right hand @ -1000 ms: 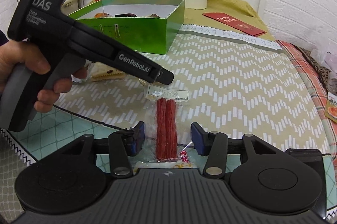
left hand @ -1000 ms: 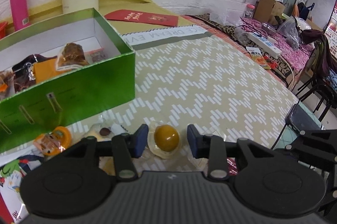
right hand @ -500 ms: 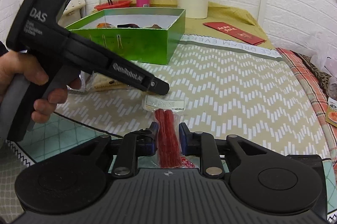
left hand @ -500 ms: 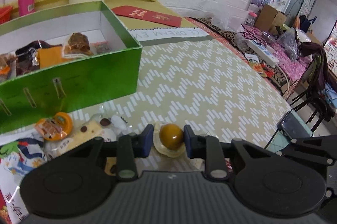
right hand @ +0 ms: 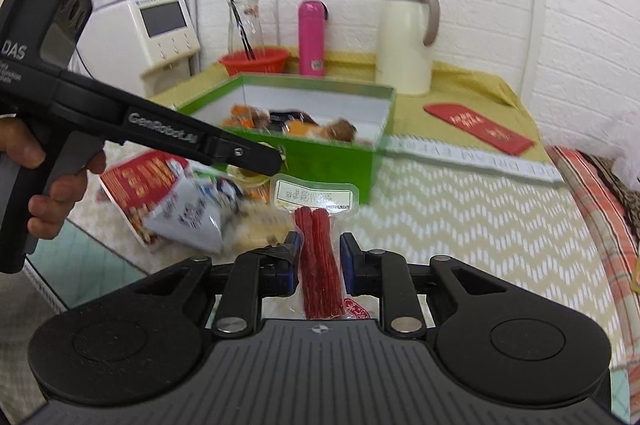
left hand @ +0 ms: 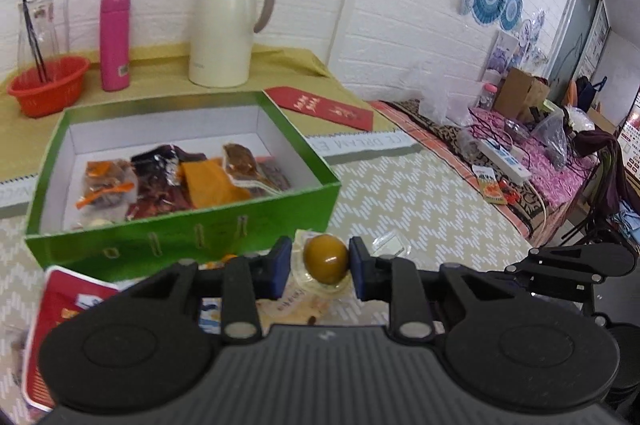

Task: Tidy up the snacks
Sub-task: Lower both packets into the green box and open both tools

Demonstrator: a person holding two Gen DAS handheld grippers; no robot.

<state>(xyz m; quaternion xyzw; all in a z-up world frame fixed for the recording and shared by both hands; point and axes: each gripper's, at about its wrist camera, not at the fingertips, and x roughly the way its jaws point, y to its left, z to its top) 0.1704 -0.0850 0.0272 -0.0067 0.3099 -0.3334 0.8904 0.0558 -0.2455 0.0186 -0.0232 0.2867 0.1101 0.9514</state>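
My left gripper (left hand: 318,261) is shut on a clear packet holding a round amber egg (left hand: 325,257), lifted off the table just in front of the green box (left hand: 180,233). The box holds several wrapped snacks (left hand: 176,181). My right gripper (right hand: 320,257) is shut on a clear packet of red sausage sticks (right hand: 319,257), raised above the table. In the right wrist view the left gripper's black body (right hand: 160,129) reaches toward the green box (right hand: 332,161), gripped by a hand (right hand: 48,193).
Loose snack bags (right hand: 168,201) lie on the table left of the box. Behind it stand a cream thermos jug (left hand: 226,25), a pink bottle (left hand: 115,39) and a red basket (left hand: 48,91). A red envelope (left hand: 324,107) lies beyond the box.
Both grippers closed on their packets and lifted them off the table. The left one rose and moved toward the green box, so the box interior now shows.
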